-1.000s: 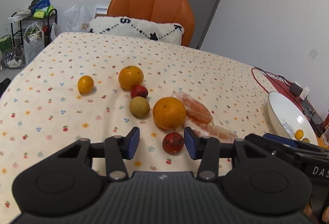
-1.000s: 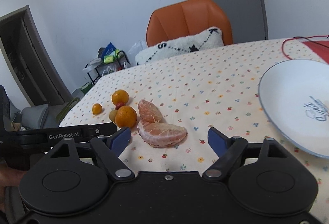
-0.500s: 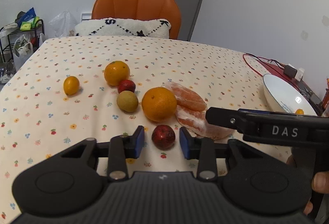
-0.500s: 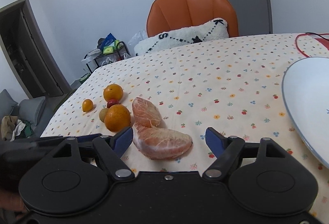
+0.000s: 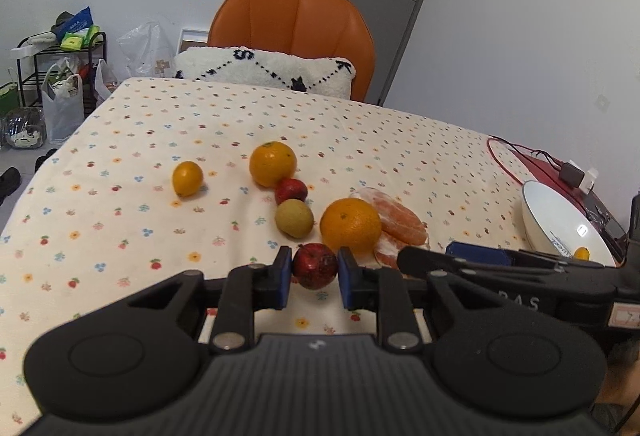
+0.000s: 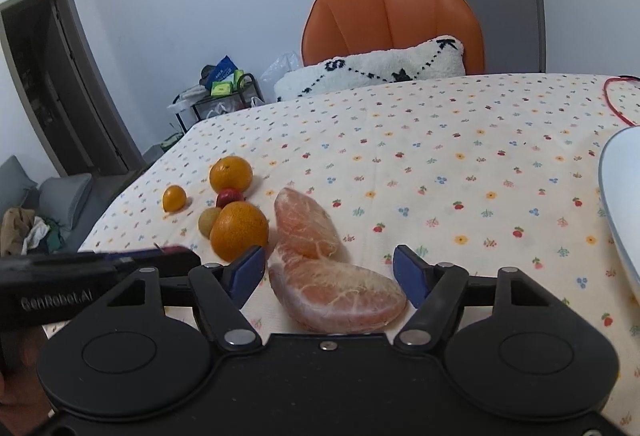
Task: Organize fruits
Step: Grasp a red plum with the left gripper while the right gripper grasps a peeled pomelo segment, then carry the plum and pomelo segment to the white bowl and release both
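My left gripper (image 5: 315, 272) is shut on a small dark red fruit (image 5: 315, 265) just above the flowered tablecloth (image 5: 120, 220). Right behind it sit a big orange (image 5: 351, 225), a greenish fruit (image 5: 294, 218), another red fruit (image 5: 291, 190), a second orange (image 5: 273, 164) and a small orange fruit (image 5: 187, 178). Two peeled citrus segments lie to the right. My right gripper (image 6: 328, 268) straddles the nearer segment (image 6: 338, 294), jaws closing, pads not pressing on it. The other segment (image 6: 306, 226) leans behind.
A white plate (image 5: 560, 224) with a small yellow fruit (image 5: 581, 254) stands at the table's right edge, beside a red cable and charger (image 5: 574, 172). An orange chair (image 5: 292, 32) with a white pillow (image 5: 264, 74) is at the far side.
The left jaws closed onto the small dark red fruit. My right gripper came up around the nearer peeled segment and its jaws narrowed somewhat.
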The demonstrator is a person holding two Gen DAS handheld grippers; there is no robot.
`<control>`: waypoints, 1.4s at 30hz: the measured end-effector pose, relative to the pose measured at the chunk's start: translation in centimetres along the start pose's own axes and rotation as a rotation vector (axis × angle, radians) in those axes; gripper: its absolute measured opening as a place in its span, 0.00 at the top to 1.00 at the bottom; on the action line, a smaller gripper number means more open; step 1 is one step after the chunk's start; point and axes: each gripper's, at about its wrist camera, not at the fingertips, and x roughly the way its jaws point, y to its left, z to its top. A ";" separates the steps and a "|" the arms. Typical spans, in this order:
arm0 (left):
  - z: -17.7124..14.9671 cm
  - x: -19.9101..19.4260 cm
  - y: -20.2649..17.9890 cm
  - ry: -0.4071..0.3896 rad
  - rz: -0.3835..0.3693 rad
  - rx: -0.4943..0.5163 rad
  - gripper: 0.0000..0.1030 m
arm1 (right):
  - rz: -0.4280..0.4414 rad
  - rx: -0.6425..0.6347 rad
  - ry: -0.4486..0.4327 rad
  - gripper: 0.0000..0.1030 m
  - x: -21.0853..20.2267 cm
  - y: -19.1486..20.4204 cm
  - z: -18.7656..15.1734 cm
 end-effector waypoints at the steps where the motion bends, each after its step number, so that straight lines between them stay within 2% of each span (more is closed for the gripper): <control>1: 0.0 -0.1 0.1 -0.003 0.002 -0.005 0.78 | 0.009 0.000 0.005 0.38 -0.2 0.1 -0.1; 8: -0.2 -0.9 0.7 -0.020 0.003 -0.018 0.78 | 0.051 -0.028 0.048 0.53 -1.4 1.4 -1.0; 24: -0.4 -1.4 2.7 -0.035 0.008 -0.053 0.78 | -0.005 -0.159 0.028 0.49 0.4 4.0 -1.2; 25: -0.4 -1.4 2.7 -0.038 0.009 -0.054 0.78 | -0.013 -0.170 0.028 0.52 0.3 4.1 -1.2; 26: -0.4 -1.5 2.6 -0.040 0.008 -0.053 0.78 | -0.023 -0.178 0.027 0.59 0.3 4.2 -1.3; 27: -0.5 -1.5 2.6 -0.040 0.007 -0.052 0.78 | -0.025 -0.183 0.026 0.60 0.1 4.1 -1.3; 42: -0.2 -2.7 -0.9 -0.060 -0.022 0.007 0.78 | 0.017 -0.098 -0.005 0.63 -3.6 2.4 -2.0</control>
